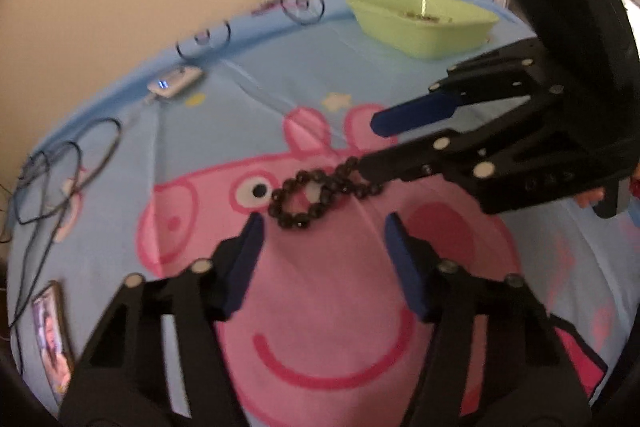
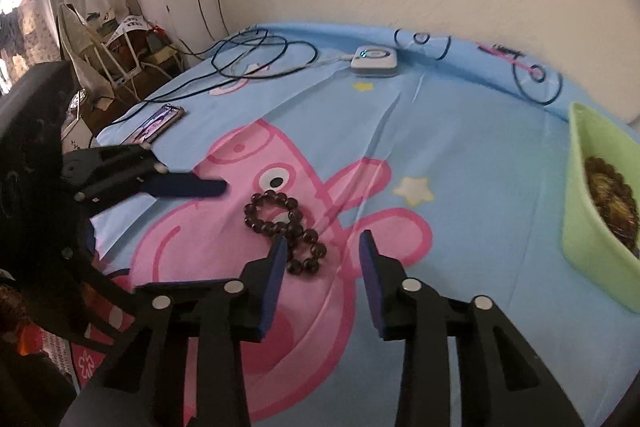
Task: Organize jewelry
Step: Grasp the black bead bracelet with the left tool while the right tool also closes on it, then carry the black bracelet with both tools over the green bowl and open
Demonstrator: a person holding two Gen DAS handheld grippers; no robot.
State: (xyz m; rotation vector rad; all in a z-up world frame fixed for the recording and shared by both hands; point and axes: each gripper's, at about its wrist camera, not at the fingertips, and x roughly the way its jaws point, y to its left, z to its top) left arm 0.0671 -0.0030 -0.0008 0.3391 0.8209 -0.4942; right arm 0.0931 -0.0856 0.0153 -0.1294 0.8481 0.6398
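Observation:
A dark bead bracelet (image 1: 310,197) (image 2: 286,227) lies twisted into a figure-eight on the pink pig print of the blue bedsheet (image 2: 460,147). My left gripper (image 1: 325,223) hovers just short of it, jaws open and empty. From the right, my right gripper (image 1: 368,143) (image 2: 324,238) reaches in with its jaws apart; its lower finger touches the bracelet's near loop, and no pad presses on the beads. In the right wrist view, one of the left gripper's fingers (image 2: 192,185) points in from the left. A light green tray (image 1: 420,39) (image 2: 588,227) holds brownish beaded jewelry (image 2: 612,199).
A white charging box (image 1: 174,81) (image 2: 374,61) sits by the wall, with dark cables (image 1: 60,167) (image 2: 260,55) looped across the sheet. A phone (image 1: 50,339) (image 2: 158,125) lies near the bed's edge. Beyond that edge stand a chair and floor clutter (image 2: 100,39).

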